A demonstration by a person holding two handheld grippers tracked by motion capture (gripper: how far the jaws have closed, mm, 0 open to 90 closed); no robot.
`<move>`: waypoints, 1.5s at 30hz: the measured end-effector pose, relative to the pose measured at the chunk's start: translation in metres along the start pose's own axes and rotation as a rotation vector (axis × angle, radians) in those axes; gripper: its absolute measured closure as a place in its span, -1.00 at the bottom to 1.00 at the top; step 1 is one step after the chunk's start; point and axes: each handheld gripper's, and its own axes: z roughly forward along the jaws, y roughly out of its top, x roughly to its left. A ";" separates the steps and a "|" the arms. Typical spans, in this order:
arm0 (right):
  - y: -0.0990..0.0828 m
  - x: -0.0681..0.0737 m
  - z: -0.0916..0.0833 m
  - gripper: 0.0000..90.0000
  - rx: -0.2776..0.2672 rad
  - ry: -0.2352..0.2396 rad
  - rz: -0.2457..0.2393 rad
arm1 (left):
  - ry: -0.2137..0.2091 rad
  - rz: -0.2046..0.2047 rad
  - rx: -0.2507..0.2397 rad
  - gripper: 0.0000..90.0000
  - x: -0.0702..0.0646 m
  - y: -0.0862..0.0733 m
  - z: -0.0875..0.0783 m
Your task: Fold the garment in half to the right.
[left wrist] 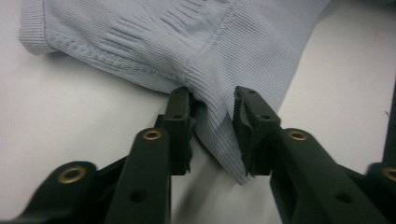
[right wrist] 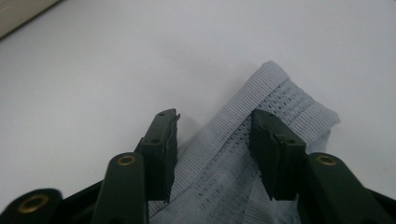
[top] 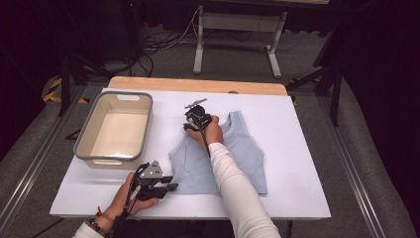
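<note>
At the near edge of the white counter (top: pixel 297 198), the left claw (top: pixel 166 183) lies low by the lower left corner of a pale blue ribbed tank top (top: pixel 237 158), its jaws spread apart with that hem corner between them, not pinched. Left of the garment stands a grey-rimmed beige bin (top: pixel 115 126). Farther on, the right claw (top: pixel 195 121) straddles the left shoulder strap (right wrist: pixel 280 102), jaws likewise apart. The top lies flat at mid-counter, straps pointing away.
</note>
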 end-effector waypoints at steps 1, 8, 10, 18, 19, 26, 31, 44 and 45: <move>0.000 0.000 0.000 0.19 0.003 -0.003 -0.003 | -0.006 0.002 0.000 0.57 0.000 0.000 0.000; 0.006 0.007 0.000 0.63 0.037 -0.018 -0.051 | -0.014 0.010 0.001 0.82 -0.003 0.000 0.000; 0.008 0.007 0.000 0.71 0.051 -0.022 -0.056 | -0.007 0.010 -0.002 0.84 -0.004 0.000 0.000; 0.011 0.003 -0.001 0.90 0.049 -0.010 -0.041 | 0.016 0.008 -0.015 0.86 -0.002 -0.002 -0.003; 0.012 0.003 -0.001 0.90 0.048 -0.011 -0.042 | 0.021 0.012 -0.014 0.86 -0.001 -0.002 -0.004; 0.018 0.010 -0.002 0.91 0.040 -0.001 -0.055 | 0.039 0.012 -0.030 0.86 0.000 -0.004 -0.013; 0.021 0.014 -0.003 0.91 0.036 -0.007 -0.069 | 0.032 0.011 -0.031 0.86 0.001 -0.007 -0.016; 0.013 0.007 0.005 0.35 0.051 0.011 0.001 | 0.034 0.019 -0.043 0.84 -0.003 -0.004 -0.012; 0.014 0.008 0.005 0.37 0.056 0.004 -0.007 | 0.033 0.022 -0.042 0.84 -0.004 -0.004 -0.011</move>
